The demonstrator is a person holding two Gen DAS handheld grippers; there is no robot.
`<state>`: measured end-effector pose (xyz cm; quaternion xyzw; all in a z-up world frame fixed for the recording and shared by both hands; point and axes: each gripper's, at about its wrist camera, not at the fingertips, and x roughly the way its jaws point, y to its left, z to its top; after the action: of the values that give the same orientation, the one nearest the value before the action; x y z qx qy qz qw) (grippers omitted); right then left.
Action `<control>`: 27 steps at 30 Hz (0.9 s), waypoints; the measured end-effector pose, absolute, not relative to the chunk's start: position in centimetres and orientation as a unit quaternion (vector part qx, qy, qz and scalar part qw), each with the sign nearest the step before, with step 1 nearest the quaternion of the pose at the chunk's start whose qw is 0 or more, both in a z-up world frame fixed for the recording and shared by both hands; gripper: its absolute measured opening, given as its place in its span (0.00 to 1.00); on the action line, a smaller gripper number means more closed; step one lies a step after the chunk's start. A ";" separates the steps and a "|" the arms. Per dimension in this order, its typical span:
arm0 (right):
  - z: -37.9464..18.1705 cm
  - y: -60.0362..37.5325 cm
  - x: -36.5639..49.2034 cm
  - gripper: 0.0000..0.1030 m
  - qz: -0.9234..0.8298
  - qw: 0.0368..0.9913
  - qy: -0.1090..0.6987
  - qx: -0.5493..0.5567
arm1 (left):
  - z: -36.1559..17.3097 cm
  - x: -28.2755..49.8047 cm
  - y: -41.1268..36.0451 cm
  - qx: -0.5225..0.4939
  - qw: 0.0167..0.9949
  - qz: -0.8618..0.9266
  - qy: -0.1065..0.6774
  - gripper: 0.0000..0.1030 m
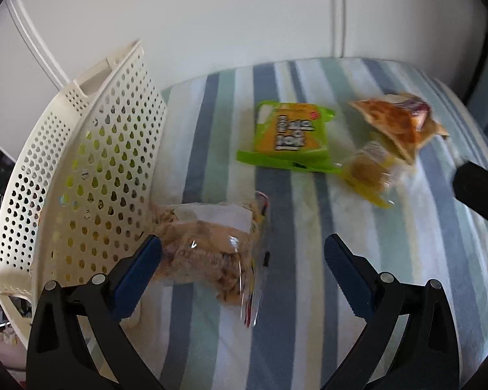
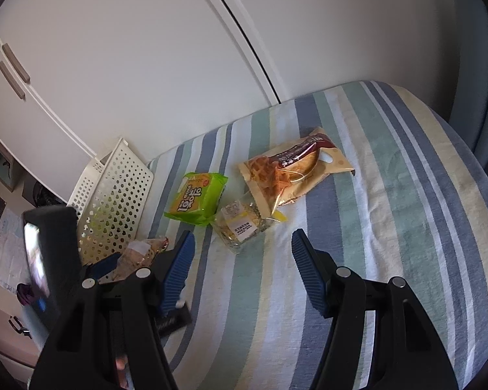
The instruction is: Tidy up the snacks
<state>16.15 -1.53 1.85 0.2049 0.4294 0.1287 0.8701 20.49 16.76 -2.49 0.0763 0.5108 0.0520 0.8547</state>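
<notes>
**Left tool straddling a clear bread packet beside the basket**

The left tool [image 1: 242,253] is spread wide, its left pad against the edge of a clear-wrapped bread packet [image 1: 211,253] that lies on the striped bed [image 1: 390,276], just beside the white perforated basket [image 1: 81,175]. The packet sits toward the left pad, not centred, and the right pad is well clear of it. The right tool [image 2: 242,253] is also spread and holds nothing; it hovers over bare sheet, near a small clear packet of crumbly snack [image 2: 244,227].

Still lying loose on the bed are a green cracker pack [image 1: 289,136], a waffle bag [image 1: 397,123] and that small packet, the last partly tucked under the waffle bag.

Risks, as I judge them: the wrapper is slippery and loose, so a closing pinch may catch only film and let the bread slide out, or crush the soft contents. The off-centre position could push the packet into the basket wall instead of gripping it. The mattress gives, so pressing down could snag the sheet.

The left view is blurred, yet shows yellow-green items through the basket holes. The right view is sharper, reads the waffle pattern clearly and shows cupboard doors [image 2: 114,65] behind, with the left tool low at its left edge.
</notes>
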 end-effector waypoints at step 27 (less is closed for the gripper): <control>1.4 -2.9 16.4 0.60 0.103 0.871 0.425 0.224 | -1.8 21.0 18.4 -0.033 0.857 -0.075 0.509 0.98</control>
<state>16.44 -2.94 1.43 0.2237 0.4248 0.1033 0.8711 21.04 18.42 -1.81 -0.0332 0.5095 -0.0751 0.8566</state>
